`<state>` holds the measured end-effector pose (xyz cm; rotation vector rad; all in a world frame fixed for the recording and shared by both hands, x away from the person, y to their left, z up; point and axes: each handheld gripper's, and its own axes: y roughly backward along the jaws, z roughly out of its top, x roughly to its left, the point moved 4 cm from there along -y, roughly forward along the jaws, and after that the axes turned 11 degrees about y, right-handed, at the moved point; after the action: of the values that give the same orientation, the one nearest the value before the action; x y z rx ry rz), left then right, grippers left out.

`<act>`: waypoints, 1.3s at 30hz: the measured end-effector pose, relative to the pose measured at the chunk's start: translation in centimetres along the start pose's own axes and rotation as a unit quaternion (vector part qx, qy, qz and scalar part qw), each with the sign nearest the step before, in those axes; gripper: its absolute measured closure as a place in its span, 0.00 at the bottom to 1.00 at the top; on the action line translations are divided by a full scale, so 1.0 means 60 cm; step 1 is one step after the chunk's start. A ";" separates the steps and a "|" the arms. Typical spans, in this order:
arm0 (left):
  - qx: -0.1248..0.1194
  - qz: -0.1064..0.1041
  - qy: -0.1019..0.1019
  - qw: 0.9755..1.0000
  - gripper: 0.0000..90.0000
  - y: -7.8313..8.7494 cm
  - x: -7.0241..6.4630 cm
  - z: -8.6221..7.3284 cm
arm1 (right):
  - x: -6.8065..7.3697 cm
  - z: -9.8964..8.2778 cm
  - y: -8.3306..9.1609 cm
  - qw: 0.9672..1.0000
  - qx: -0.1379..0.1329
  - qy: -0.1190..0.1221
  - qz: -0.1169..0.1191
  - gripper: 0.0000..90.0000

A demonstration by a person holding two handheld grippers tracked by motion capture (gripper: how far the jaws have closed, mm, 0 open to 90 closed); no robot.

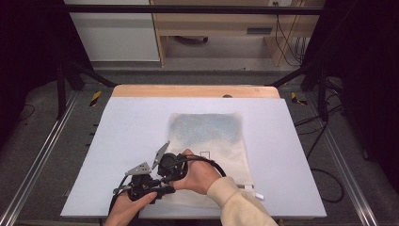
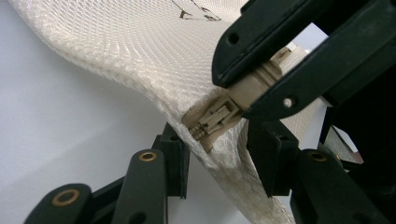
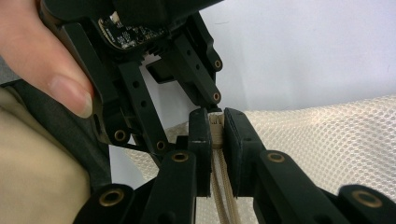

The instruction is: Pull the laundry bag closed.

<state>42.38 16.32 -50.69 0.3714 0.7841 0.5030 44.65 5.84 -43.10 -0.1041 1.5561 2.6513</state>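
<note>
The mesh laundry bag (image 1: pixel 209 150) lies flat on the white worktop (image 1: pixel 127 136), its near left corner lifted where both tongs meet.

Nearest, at that corner: the right tongs (image 3: pixel 215 140) are clenched on the beige plastic zipper pull (image 2: pixel 247 86). The left tongs (image 2: pixel 212 154) straddle the bag's edge just beside the pull, at the zipper end (image 2: pixel 210 121); whether their pads press on the fabric cannot be told.

Beyond the corner, the bag is an open, cream-coloured honeycomb net, soft and limp, sagging in a curve from the raised edge. It is judged light and easily bunched. The stiff parts, the pull and the woven zipper tape (image 3: pixel 222 196), give the surest hold; the net itself would stretch and slip.

Farthest from the corner, a bluish item (image 1: pixel 207 127) shows through the mesh.
</note>
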 end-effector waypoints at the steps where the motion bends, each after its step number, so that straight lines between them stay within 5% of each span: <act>1: 0.000 -0.001 0.000 1.000 0.67 -0.001 0.000 0.000 | 0.000 0.000 0.000 1.000 0.000 0.000 0.000 0.91; 18: 0.000 -0.007 0.012 1.000 0.92 -0.006 0.006 0.004 | -0.001 -0.005 0.003 1.000 -0.002 0.001 -0.002 0.91; 39: 0.001 0.002 0.006 1.000 0.94 0.000 0.005 0.005 | 0.001 -0.018 0.003 0.999 0.005 0.036 -0.014 0.91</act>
<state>42.80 16.43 -50.69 0.3725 0.7953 0.5088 44.59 4.81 -43.48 -0.2212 1.5772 2.6466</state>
